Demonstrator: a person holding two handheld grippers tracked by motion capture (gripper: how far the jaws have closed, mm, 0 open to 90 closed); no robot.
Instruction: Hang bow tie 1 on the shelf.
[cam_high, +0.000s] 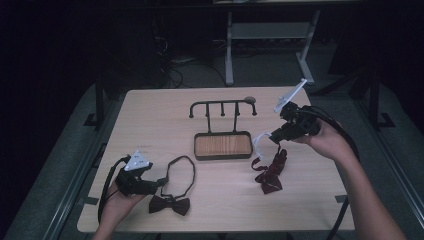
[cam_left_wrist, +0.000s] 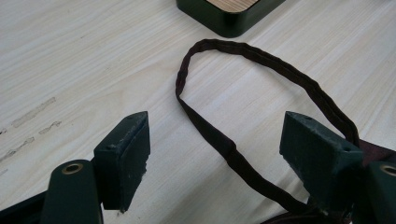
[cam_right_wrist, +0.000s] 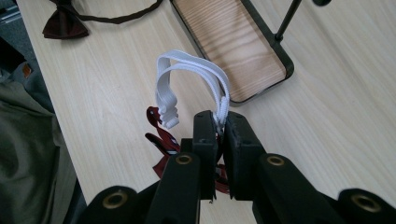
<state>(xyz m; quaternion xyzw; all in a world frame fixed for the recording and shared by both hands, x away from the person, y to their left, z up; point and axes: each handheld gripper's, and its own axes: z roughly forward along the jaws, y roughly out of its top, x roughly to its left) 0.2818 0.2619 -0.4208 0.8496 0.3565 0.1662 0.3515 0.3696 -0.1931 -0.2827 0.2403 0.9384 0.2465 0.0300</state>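
Note:
A dark red bow tie (cam_high: 270, 176) with a white strap (cam_high: 260, 142) hangs at the table's right side. My right gripper (cam_high: 274, 136) is shut on that strap and holds it above the table. In the right gripper view the white strap (cam_right_wrist: 187, 65) loops up out of the closed jaws of the right gripper (cam_right_wrist: 222, 123), and the red bow tie (cam_right_wrist: 156, 140) dangles below them. A dark brown bow tie (cam_high: 170, 205) lies near the front edge, its strap (cam_high: 181, 172) in a loop. My left gripper (cam_high: 159, 183) rests open beside it. The strap (cam_left_wrist: 261, 58) runs between the left gripper (cam_left_wrist: 217, 140) jaws, untouched.
A black hook stand (cam_high: 222, 105) rises from a wooden tray base (cam_high: 222, 145) at the table's middle, its hooks bare. The tray's corner (cam_left_wrist: 224, 21) lies just beyond the brown strap. Table legs and cables stand behind the far edge.

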